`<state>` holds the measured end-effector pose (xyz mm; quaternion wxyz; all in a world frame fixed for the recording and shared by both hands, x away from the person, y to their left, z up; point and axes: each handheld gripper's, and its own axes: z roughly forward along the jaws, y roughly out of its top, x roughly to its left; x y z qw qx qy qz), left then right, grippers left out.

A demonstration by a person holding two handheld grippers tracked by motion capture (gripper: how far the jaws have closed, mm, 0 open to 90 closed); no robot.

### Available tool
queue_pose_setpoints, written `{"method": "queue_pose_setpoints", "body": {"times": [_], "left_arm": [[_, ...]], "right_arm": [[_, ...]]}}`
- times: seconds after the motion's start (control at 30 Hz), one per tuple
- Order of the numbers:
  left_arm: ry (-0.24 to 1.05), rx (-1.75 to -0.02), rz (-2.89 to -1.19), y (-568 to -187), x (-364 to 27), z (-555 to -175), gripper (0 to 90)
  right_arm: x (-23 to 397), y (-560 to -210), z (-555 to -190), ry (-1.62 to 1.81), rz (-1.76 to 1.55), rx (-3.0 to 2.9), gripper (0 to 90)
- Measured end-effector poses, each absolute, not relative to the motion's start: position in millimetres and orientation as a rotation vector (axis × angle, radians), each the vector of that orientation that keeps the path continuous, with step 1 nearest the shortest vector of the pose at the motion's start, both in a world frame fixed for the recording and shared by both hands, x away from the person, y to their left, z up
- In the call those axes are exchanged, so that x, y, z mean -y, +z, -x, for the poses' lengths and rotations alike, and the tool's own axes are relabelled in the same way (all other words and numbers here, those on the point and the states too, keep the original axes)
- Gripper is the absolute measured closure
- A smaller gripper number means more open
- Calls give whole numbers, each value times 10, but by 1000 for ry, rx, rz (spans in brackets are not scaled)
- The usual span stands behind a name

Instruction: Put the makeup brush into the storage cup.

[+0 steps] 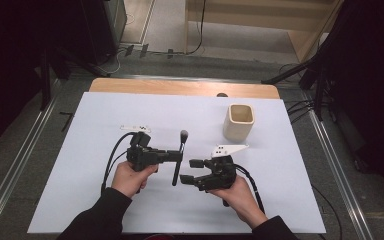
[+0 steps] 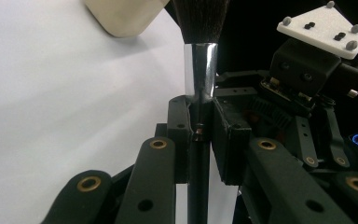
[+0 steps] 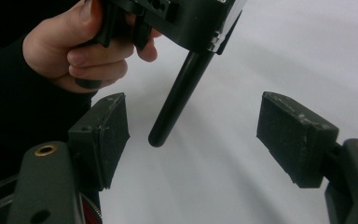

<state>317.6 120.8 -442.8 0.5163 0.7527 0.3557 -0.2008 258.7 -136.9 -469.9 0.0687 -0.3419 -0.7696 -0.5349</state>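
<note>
A makeup brush (image 1: 183,136) with a black handle, a silver ferrule (image 2: 201,70) and dark bristles is held level above the white table sheet (image 1: 105,115). My left gripper (image 1: 180,156) is shut on the handle just below the ferrule; its pads (image 2: 179,126) press on both sides. In the right gripper view the free handle end (image 3: 177,100) points down between my right gripper's (image 3: 193,135) wide-apart pads without touching either. In the high view my right gripper (image 1: 187,171) stands open just right of the handle's lower end.
A beige square cup (image 1: 239,121) stands upright at the back right of the sheet, its corner seen as cup (image 2: 123,16). A small white strip (image 1: 135,128) lies behind my left gripper. The wooden table edge (image 1: 180,87) runs along the back.
</note>
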Motion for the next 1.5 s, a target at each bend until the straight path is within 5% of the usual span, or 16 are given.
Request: {"method": "queue_pose_setpoints", "body": {"times": [0.53, 1.5], "left_arm": [[-473, -901, -1745, -4489, -1194, -3155, 790], [-432, -923, -1707, -4557, -1095, -3069, 790]], "right_arm": [[1251, -4710, -2572, -1602, 1172, 2167, 311], [1270, -4770, -2658, -1547, 1297, 2085, 648]]}}
